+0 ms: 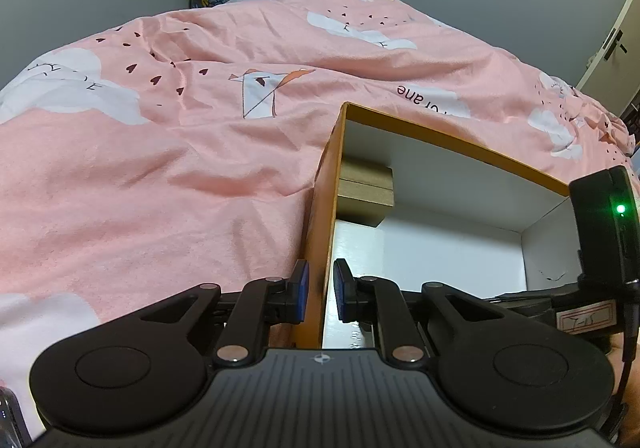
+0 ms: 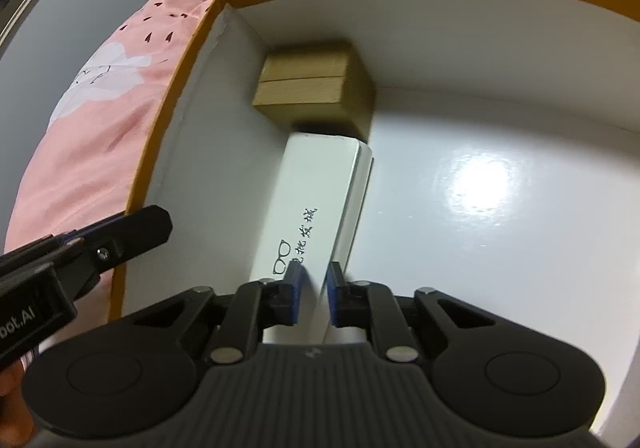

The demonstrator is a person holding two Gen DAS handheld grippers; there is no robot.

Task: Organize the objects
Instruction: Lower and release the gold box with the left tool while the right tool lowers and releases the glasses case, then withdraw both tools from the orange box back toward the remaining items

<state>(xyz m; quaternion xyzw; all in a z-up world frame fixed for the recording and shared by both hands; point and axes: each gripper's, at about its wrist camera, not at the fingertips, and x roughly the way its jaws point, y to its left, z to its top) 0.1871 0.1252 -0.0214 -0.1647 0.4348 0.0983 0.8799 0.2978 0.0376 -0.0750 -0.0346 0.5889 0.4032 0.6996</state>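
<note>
Between the right gripper's [image 2: 313, 298] blue pads [image 2: 295, 288] sits the near end of a white case [image 2: 316, 204], pinched tight; it slants away from the gripper, inside the box [image 2: 500, 216], along its left wall. Its far end touches a brown block [image 2: 316, 88] lying ahead in the box's far left corner. Off to the right gripper's left, the left gripper [image 1: 320, 290] straddles the box's orange wall [image 1: 316, 248], one pad [image 1: 301, 288] outside and one inside, clamped on it. Pink bedding [image 1: 160, 168] lies ahead and left of that gripper, under the box.
</note>
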